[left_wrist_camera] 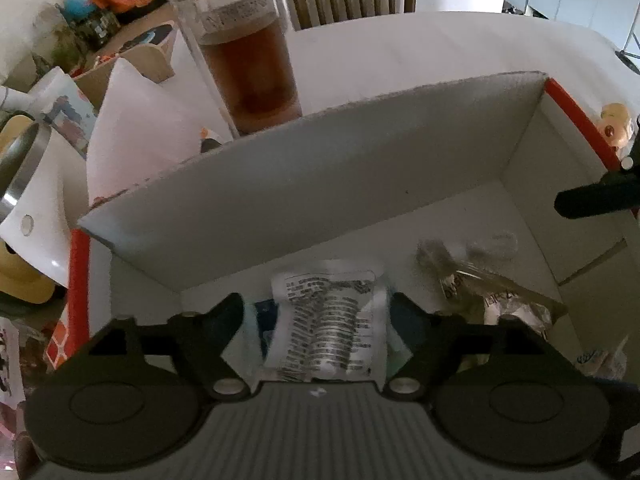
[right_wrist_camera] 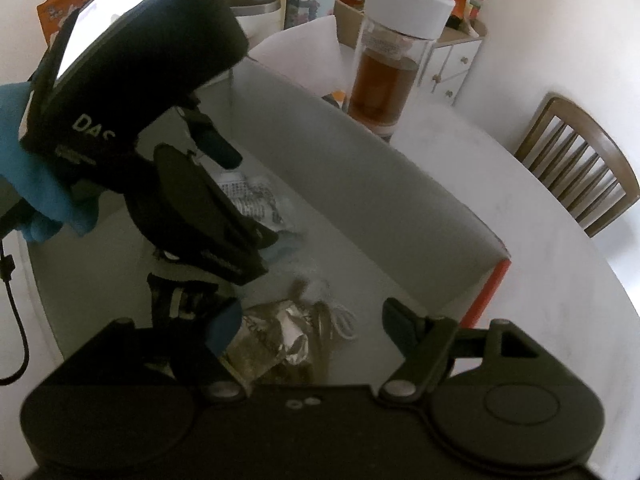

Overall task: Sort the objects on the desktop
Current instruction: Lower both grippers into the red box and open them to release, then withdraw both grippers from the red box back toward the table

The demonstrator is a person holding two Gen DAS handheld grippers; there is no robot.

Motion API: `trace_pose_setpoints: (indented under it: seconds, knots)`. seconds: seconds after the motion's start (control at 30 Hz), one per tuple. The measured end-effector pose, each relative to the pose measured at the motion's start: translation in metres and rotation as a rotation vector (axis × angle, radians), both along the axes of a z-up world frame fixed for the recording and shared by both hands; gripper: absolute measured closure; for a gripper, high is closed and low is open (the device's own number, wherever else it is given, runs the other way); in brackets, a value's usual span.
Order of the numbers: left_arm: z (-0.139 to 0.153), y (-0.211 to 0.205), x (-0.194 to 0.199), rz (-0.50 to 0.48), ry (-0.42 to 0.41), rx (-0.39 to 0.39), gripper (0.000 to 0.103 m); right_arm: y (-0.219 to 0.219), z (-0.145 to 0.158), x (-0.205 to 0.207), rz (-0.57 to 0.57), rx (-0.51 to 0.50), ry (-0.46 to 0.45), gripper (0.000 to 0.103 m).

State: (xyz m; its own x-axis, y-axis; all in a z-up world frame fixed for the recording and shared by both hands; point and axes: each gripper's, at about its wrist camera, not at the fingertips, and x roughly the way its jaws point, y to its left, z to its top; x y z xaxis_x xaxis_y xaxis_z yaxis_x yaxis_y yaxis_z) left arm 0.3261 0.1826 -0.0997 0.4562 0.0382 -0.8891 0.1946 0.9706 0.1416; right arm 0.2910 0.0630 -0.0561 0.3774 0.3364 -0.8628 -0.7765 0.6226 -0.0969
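Note:
A white cardboard box with a red outside [left_wrist_camera: 320,168] stands on the white table; it also shows in the right wrist view [right_wrist_camera: 400,200]. My left gripper [left_wrist_camera: 318,320] is low inside the box, its jaws wide on either side of a printed white packet [left_wrist_camera: 332,316]; the jaws do not press it. The packet [right_wrist_camera: 252,200] lies on the box floor. A clear wrapper with foil and cord [left_wrist_camera: 480,280] lies to its right, also in the right wrist view [right_wrist_camera: 292,336]. My right gripper [right_wrist_camera: 316,324] is open and empty above that wrapper.
A glass bottle of brown tea with a white lid [left_wrist_camera: 248,64] stands just behind the box. White tissue paper [left_wrist_camera: 136,120], a mug, snack bags and a small figurine [left_wrist_camera: 616,128] crowd the sides. A wooden chair [right_wrist_camera: 580,172] stands beyond the table.

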Motion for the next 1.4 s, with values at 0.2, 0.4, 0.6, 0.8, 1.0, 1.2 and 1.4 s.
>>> trace_pose_setpoints:
  seconds: [0.2,0.4,0.6,0.8,1.0,1.2,1.4]
  knots:
    - [0.004,0.004,-0.011,0.012,-0.022,-0.024,0.016,-0.003,0.003,0.000,-0.022,0.024,0.002,0.022]
    - [0.010,0.006,-0.009,0.014,-0.039,-0.030,0.001,-0.005,0.005,-0.001,-0.030,0.028,-0.009,0.022]
    - [0.016,0.005,-0.010,0.009,-0.041,-0.038,0.001,-0.006,0.010,-0.006,-0.025,0.034,-0.018,0.022]
    - [0.020,0.004,-0.013,0.008,-0.042,-0.042,0.001,-0.013,0.019,-0.013,-0.025,0.048,-0.025,0.022]
    - [0.036,-0.005,-0.024,0.000,-0.071,-0.043,0.001,-0.026,0.030,-0.021,-0.032,0.065,-0.040,0.022]
    - [0.054,-0.016,-0.039,-0.001,-0.100,-0.050,0.001,-0.044,0.044,-0.031,-0.034,0.081,-0.059,0.022]
    - [0.070,-0.034,-0.056,-0.004,-0.129,-0.054,0.001,-0.065,0.056,-0.043,-0.033,0.101,-0.078,0.022]
